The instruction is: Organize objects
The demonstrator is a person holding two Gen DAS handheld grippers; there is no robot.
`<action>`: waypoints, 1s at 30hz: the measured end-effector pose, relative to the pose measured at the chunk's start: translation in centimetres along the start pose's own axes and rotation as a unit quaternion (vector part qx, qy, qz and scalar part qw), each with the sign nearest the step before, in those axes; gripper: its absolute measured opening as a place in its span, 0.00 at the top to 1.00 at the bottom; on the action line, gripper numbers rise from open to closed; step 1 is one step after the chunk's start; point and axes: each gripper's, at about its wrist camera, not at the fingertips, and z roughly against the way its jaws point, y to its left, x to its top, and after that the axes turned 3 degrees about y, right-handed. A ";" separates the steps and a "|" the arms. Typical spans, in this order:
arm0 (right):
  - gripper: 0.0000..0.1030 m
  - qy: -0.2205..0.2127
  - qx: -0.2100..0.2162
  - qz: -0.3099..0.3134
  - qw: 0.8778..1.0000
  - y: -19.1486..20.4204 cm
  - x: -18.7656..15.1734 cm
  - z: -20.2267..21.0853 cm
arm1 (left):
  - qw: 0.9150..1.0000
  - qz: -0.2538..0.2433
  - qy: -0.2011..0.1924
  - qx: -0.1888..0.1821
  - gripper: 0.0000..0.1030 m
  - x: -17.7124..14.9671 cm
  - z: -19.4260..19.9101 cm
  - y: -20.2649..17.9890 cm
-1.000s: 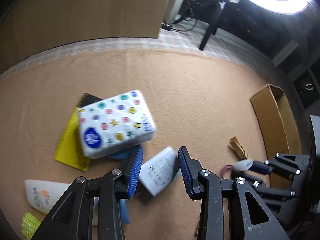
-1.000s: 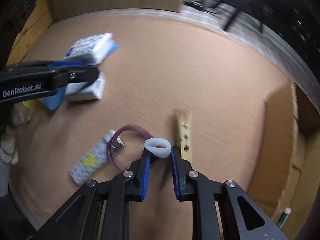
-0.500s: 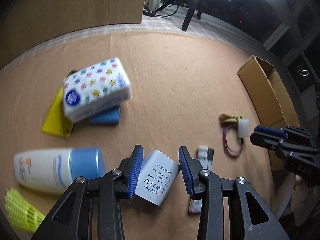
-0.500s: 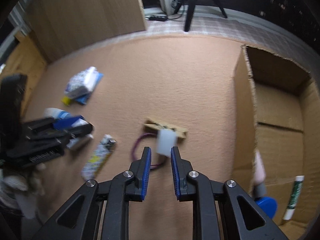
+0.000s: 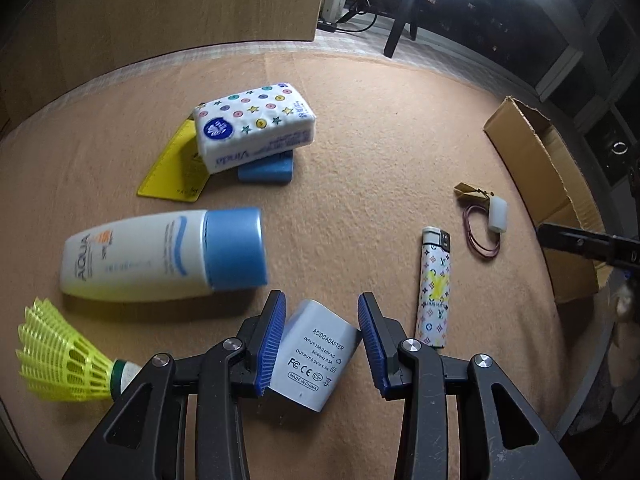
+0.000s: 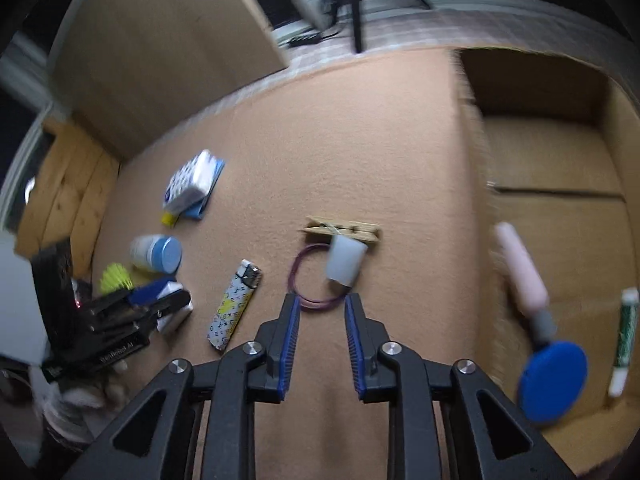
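Fingers of left gripper (image 5: 322,344) pinching adapter (image 5: 314,354), skewed across the pads.
Right gripper (image 6: 320,338) parted, empty, jaws just opening; white cap (image 6: 345,260) straight ahead, on the mat, lying by clothespin (image 6: 344,232); box (image 6: 560,208) to its right.

Both wrist views look steeply down; share lighter (image 5: 434,292) (image 6: 234,304).

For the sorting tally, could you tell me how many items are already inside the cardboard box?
2 visible: a blue-headed brush near the front, a green-and-white tube along its right side; more may be hidden.
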 end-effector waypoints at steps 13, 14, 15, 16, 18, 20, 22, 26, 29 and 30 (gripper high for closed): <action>0.79 0.027 -0.024 0.124 0.992 5.4 0.7 -4.3 | 1.000 -0.001 0.003 -0.009 0.57 -1.3 0.0 0.1; 0.79 0.032 -0.041 0.133 0.990 5.7 0.8 -5.0 | 1.000 0.002 0.004 -0.011 0.57 -1.3 0.0 0.1; 0.79 0.036 -0.052 0.138 0.988 5.7 0.9 -5.3 | 1.000 0.004 0.004 -0.013 0.57 -1.4 0.0 0.2; 0.79 0.042 -0.058 0.142 0.987 5.7 0.9 -5.7 | 1.000 0.005 0.004 -0.014 0.57 -1.5 0.1 0.2; 0.78 0.061 -0.057 0.149 0.985 5.6 0.6 -6.4 | 1.000 0.005 0.004 -0.015 0.57 -1.5 0.1 0.1; 0.78 0.063 -0.059 0.158 0.984 5.7 0.1 -6.2 | 1.000 0.006 0.005 -0.017 0.57 -1.6 0.1 0.2; 0.78 0.075 -0.042 0.150 0.985 5.3 -0.7 -6.0 | 1.000 0.007 0.006 -0.020 0.57 -1.7 0.2 0.2; 0.78 0.092 -0.027 0.159 0.983 5.1 -2.7 -5.4 | 0.999 0.006 0.014 -0.033 0.57 -2.1 0.3 -0.2; 0.78 0.094 -0.024 0.160 0.982 4.9 -4.3 -4.9 | 0.999 0.001 0.013 -0.033 0.55 -2.8 0.4 -0.7; 0.78 0.094 -0.024 0.160 0.982 4.9 -4.5 -4.8 | 0.999 0.000 0.013 -0.032 0.54 -2.9 0.5 -0.8</action>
